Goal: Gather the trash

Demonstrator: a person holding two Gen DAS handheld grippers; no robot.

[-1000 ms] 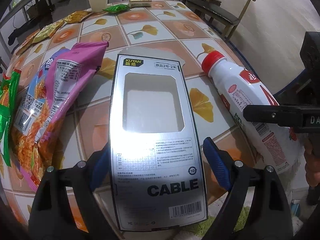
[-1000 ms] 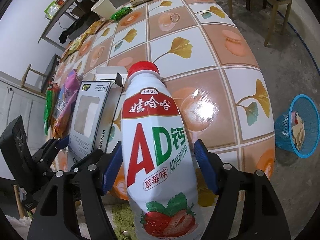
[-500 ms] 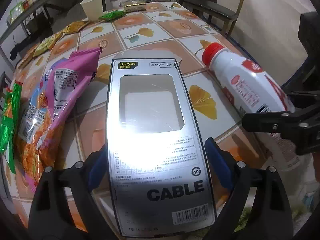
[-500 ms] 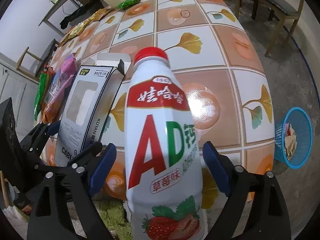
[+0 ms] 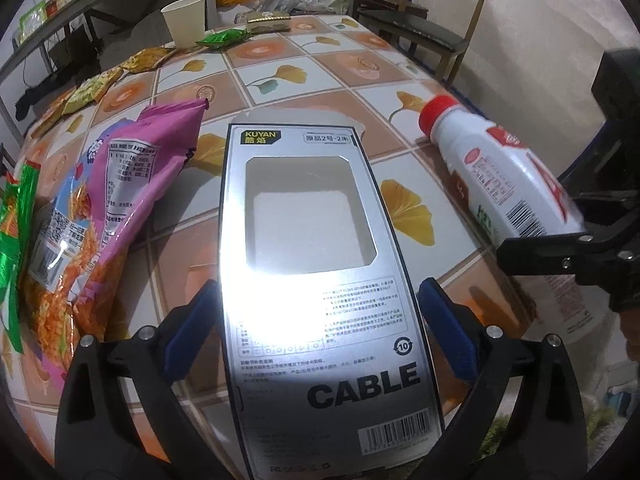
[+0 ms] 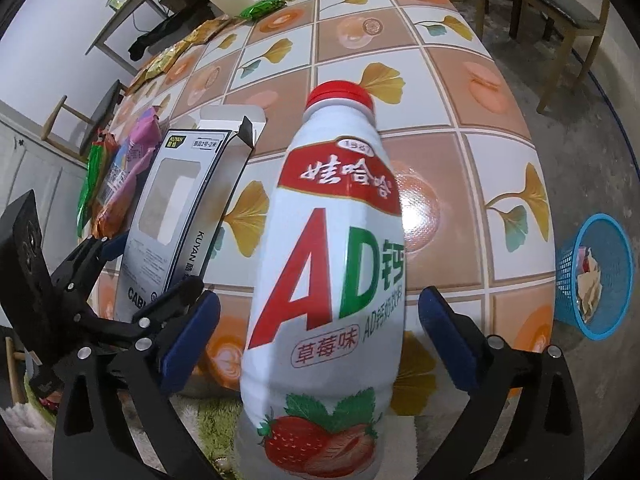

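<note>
Tiled table (image 5: pixel 336 68), box (image 5: pixel 320 280), bottle (image 6: pixel 332 280)

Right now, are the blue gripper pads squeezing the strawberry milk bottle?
Apart. The right wrist view shows the right gripper open, with table showing between each blue pad and the bottle. Its jaws have just been opening.

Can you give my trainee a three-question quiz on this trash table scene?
1. True or false: the left tongs press on the cable box.
2. What lies between the open right tongs? A) paper cup B) strawberry milk drink bottle C) pink snack bag
3. Fill in: the blue basket stands on the ____.

Key: 1 false, gaps show on both sides, the jaws having just opened. 2 B. 3 floor, beside the table.
</note>
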